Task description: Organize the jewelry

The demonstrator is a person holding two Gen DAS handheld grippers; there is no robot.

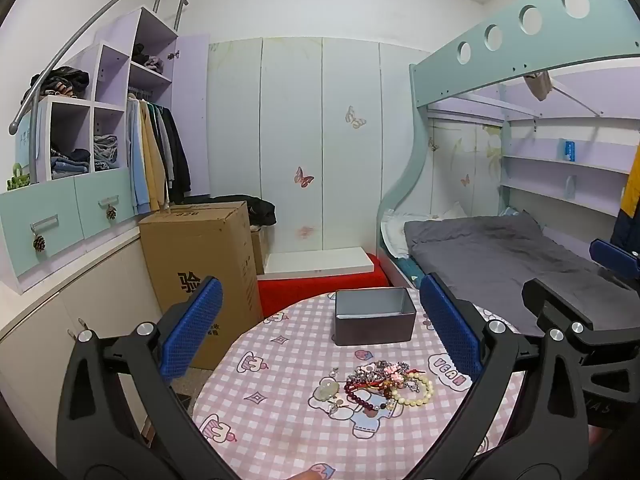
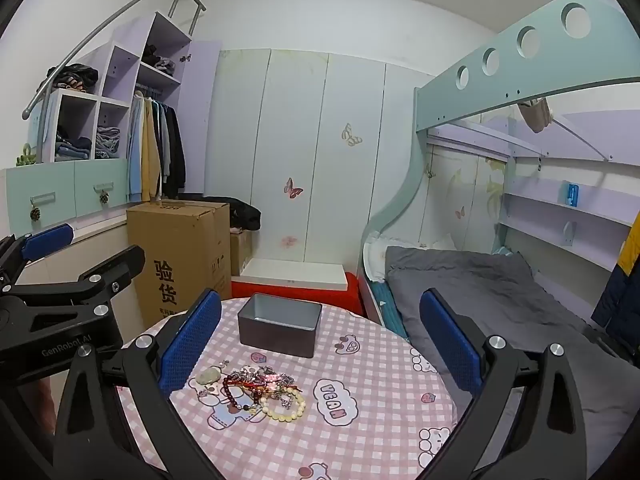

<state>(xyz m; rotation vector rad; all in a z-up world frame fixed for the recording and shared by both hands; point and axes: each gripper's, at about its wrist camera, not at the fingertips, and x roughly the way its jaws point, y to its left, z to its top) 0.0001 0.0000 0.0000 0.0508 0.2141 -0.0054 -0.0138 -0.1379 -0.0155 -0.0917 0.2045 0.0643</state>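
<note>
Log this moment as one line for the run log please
stage: start | left tool: open, empty | right tool: open, empty | jewelry pile: tangled on table | tin box: empty, behind pile

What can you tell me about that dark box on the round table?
The dark rectangular metal-looking box is an open, lidless tin with a pale grey, seemingly empty interior. It stands upright near the far edge of the pink checked tablecloth, apart from the tangled pile of beaded jewelry lying nearer the camera. Nothing touches it.
</note>
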